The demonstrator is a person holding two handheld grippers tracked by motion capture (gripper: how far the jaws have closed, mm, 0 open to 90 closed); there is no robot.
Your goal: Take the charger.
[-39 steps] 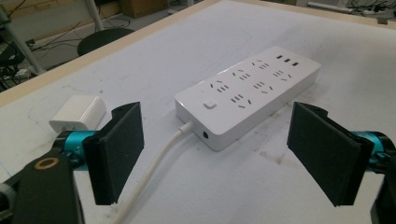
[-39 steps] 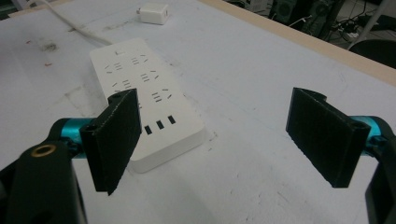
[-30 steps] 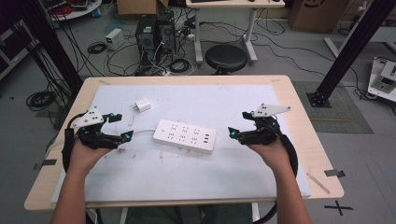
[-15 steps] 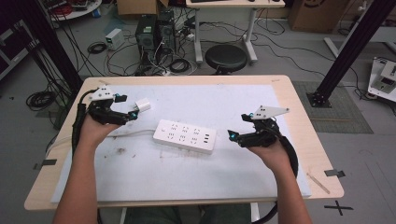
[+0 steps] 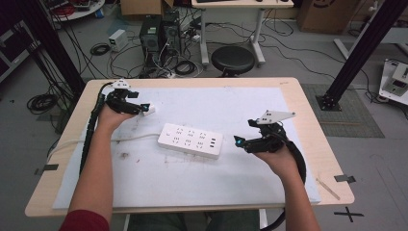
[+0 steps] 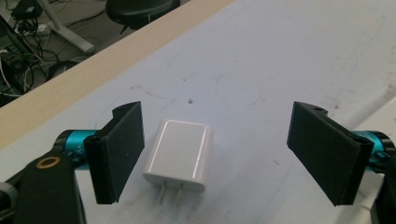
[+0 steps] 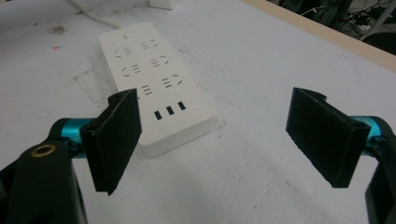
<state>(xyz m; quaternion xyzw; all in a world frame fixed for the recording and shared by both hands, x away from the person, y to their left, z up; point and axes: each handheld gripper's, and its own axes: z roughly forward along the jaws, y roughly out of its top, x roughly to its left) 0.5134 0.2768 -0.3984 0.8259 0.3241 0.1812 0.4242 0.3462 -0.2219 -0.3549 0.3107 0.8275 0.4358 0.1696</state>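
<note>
The charger (image 6: 178, 155) lies on the mat (image 6: 280, 60) between the left claw's (image 6: 219, 154) jaws, nearer the left jaw, prongs toward the camera. The strip (image 7: 156, 79) lies ahead of the right claw (image 7: 219, 144), its near end just beside the left jaw. Its cord (image 5: 139, 138) runs toward the left claw.

Place: a lab or technical workroom
Floor: grey, strewn with loose black cables (image 5: 185, 67)
Equipment: black computer towers (image 5: 159, 31) behind the light wooden desk (image 5: 308, 115)
Rig: black metal frame struts (image 5: 362, 45)
Seating: round black stool (image 5: 233, 58)
</note>
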